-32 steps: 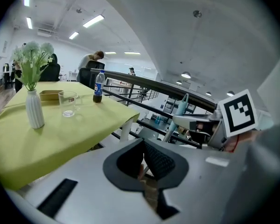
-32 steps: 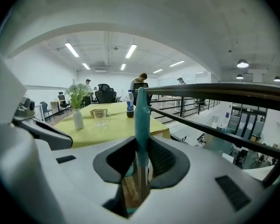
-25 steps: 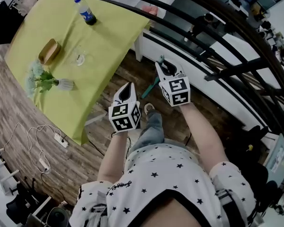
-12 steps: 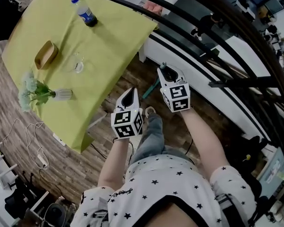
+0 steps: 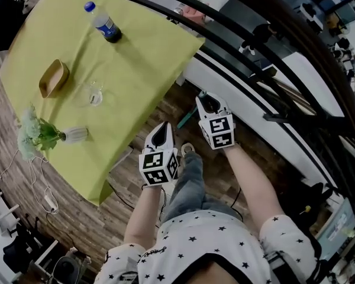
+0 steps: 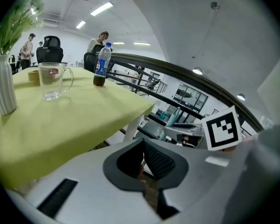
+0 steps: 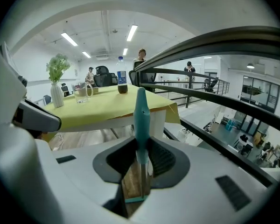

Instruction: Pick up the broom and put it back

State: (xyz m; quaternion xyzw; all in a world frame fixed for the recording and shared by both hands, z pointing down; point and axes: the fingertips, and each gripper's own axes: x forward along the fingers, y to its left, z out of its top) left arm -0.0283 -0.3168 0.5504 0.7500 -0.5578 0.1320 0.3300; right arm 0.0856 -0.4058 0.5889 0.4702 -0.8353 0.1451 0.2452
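Observation:
The broom has a teal handle (image 7: 141,107) that stands upright between the pads of my right gripper (image 7: 141,146), which is shut on it. In the head view a short teal piece of the broom (image 5: 186,115) slants down towards the wooden floor below my right gripper (image 5: 202,94), close to the table's corner. The broom's head is hidden. My left gripper (image 5: 163,125) hangs to the left of it over the person's knee, shut with nothing in it. In the left gripper view, the left gripper (image 6: 142,141) has its pads meeting at their tips.
A table under a yellow-green cloth (image 5: 136,70) fills the left; on it stand a cola bottle (image 5: 104,23), a glass mug (image 5: 92,93), a wooden bowl (image 5: 52,78) and a vase with a plant (image 5: 71,135). A black railing (image 5: 254,46) curves along the right. Cables (image 5: 47,200) lie on the floor.
Both grippers have sunk and sit lower in the head view. The right one still holds the broom handle, and the left stays shut on nothing.

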